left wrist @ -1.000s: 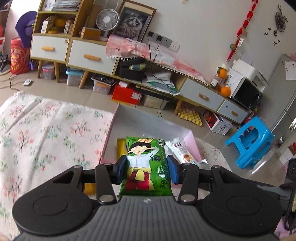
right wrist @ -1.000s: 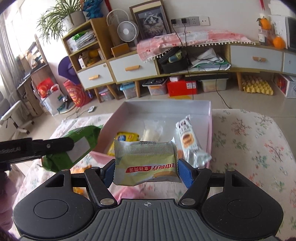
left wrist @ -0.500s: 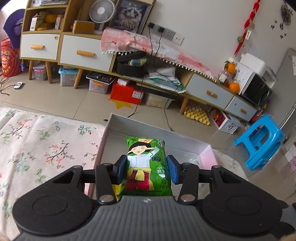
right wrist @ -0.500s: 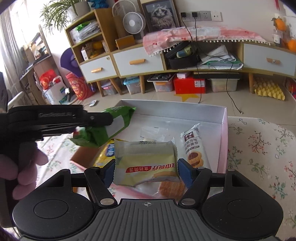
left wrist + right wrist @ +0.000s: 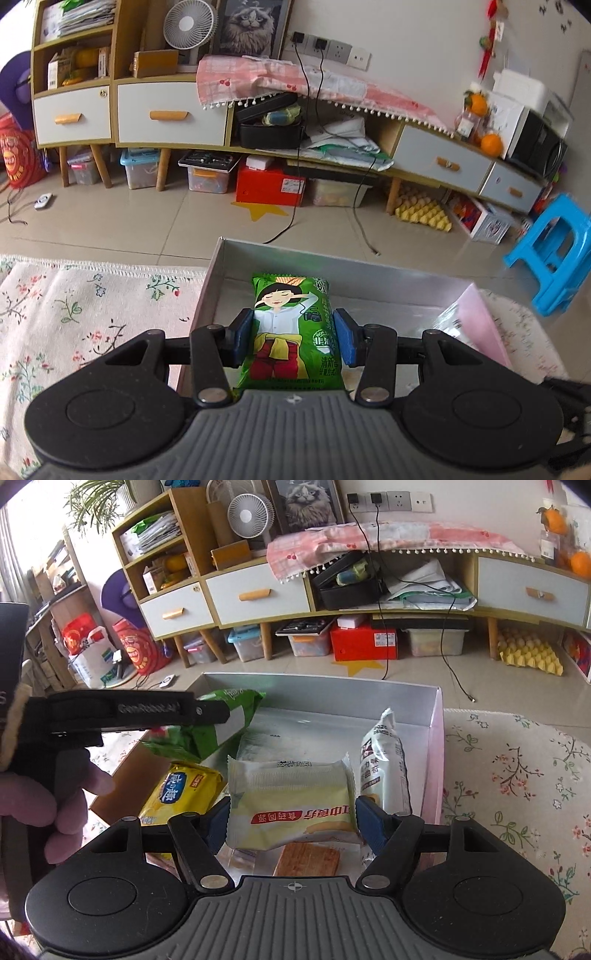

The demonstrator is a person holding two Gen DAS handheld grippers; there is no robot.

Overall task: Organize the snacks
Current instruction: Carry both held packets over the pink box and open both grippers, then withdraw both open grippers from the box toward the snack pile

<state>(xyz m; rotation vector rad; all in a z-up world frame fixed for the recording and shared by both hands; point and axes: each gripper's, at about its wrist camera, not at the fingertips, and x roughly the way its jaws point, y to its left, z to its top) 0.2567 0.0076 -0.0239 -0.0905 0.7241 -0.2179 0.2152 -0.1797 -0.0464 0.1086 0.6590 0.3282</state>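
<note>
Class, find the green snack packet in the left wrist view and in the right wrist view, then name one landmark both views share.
Left wrist view: green snack packet at lower centre, clamped in the left gripper, over the box.
Right wrist view: green snack packet at centre left, above the box's left side.
Shared landmark: the red box on the floor.

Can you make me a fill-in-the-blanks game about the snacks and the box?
1. The left gripper holds a ____ snack bag with a cartoon person on it.
2. The right gripper holds a pale yellow packet above the open ____.
3. Inside the box, a white packet leans near the ____ side wall.
4. The stool on the floor is ____.

Missing words: green; box; pink; blue
</note>
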